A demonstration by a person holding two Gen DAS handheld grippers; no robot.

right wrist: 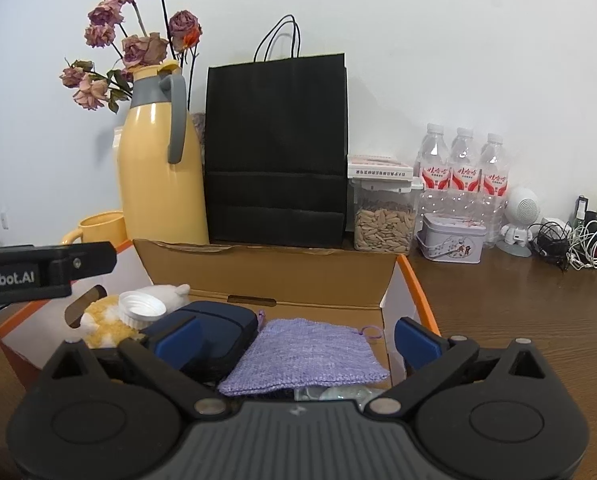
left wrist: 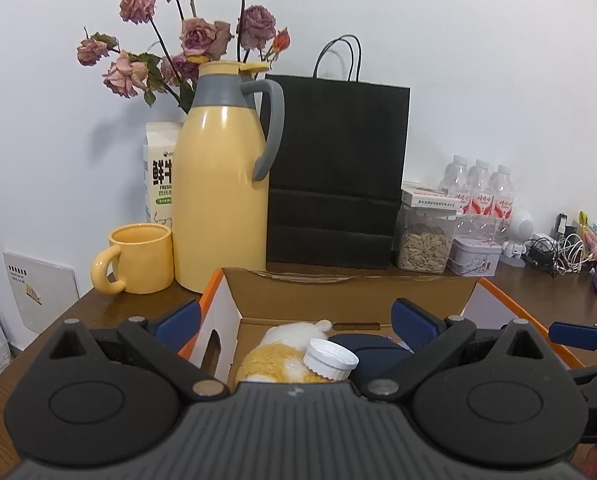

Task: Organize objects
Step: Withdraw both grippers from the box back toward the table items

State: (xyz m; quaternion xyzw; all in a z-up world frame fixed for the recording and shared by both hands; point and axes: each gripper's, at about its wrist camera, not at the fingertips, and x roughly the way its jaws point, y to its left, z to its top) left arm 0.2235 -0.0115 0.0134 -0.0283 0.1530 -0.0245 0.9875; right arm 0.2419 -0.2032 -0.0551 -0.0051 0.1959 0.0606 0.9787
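Blue-padded left gripper (left wrist: 296, 322) and right gripper (right wrist: 296, 338): both spread wide, empty. Cloth (right wrist: 304, 354), pouch (right wrist: 218, 320), plush toy (left wrist: 274, 354), cap (left wrist: 330, 358) sit in the box (right wrist: 266, 274). We risk clipping the box wall on pulling out.

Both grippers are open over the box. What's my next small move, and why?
Probably back both hands up and away from the cardboard box. The left gripper and right gripper stand wide open, gripping nothing, and the purple cloth, navy pouch and plush toy already lie inside.
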